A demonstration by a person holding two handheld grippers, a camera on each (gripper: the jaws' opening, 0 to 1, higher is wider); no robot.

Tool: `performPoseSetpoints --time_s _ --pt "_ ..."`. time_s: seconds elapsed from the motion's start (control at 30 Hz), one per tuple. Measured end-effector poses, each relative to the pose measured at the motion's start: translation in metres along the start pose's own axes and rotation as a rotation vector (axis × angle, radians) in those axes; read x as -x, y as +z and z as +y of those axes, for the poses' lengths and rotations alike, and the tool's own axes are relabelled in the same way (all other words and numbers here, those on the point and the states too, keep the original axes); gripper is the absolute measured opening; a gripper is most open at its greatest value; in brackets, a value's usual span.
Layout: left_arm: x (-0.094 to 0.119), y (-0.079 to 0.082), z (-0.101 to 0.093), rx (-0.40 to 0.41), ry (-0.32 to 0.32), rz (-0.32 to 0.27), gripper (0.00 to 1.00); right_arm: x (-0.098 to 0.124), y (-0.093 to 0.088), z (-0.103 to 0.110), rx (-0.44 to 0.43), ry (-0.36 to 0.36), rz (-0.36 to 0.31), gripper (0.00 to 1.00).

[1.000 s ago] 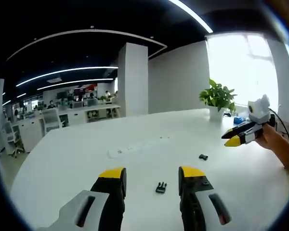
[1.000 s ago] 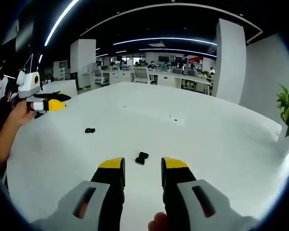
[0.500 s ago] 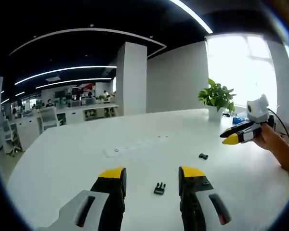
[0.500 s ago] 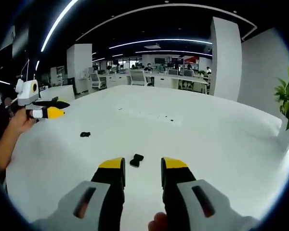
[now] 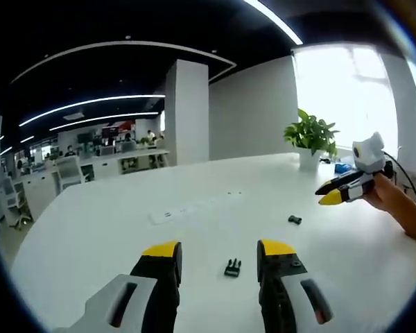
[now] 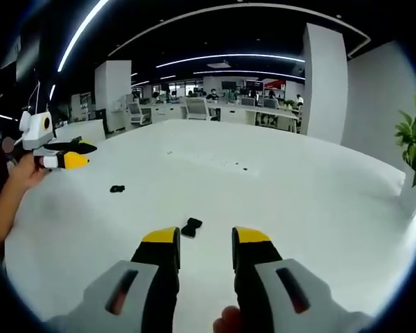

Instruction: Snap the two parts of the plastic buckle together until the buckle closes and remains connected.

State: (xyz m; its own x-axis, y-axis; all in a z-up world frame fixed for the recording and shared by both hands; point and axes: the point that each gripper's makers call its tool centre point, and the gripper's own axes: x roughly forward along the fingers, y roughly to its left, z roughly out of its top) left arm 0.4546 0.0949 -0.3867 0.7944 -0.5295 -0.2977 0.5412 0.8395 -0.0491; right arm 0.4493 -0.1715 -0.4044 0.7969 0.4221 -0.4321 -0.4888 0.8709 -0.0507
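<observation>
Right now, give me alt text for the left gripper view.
The left tool hangs open just above a white table, a small black buckle part lying between its yellow tips. A second buckle part lies farther right, near the right tool held in a hand.

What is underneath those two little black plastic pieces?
Both buckle halves, the pronged one and the other, lie loose and apart on the bare white table. Nothing else shows beneath them. Both tongs, left and right, hover open nearby.
</observation>
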Motion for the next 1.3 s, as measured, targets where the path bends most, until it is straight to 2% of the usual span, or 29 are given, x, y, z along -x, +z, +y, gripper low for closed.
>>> performPoseSetpoints --time_s 0.5,1.3 --pt "-0.008 -0.008 -0.007 -0.002 -0.040 0.009 0.44 0.000 -0.002 -0.004 0.010 -0.012 0.003 0.30" --pt "-0.014 -0.014 -0.015 -0.019 -0.065 0.017 0.44 -0.002 -0.005 -0.006 0.008 -0.014 0.011 0.30"
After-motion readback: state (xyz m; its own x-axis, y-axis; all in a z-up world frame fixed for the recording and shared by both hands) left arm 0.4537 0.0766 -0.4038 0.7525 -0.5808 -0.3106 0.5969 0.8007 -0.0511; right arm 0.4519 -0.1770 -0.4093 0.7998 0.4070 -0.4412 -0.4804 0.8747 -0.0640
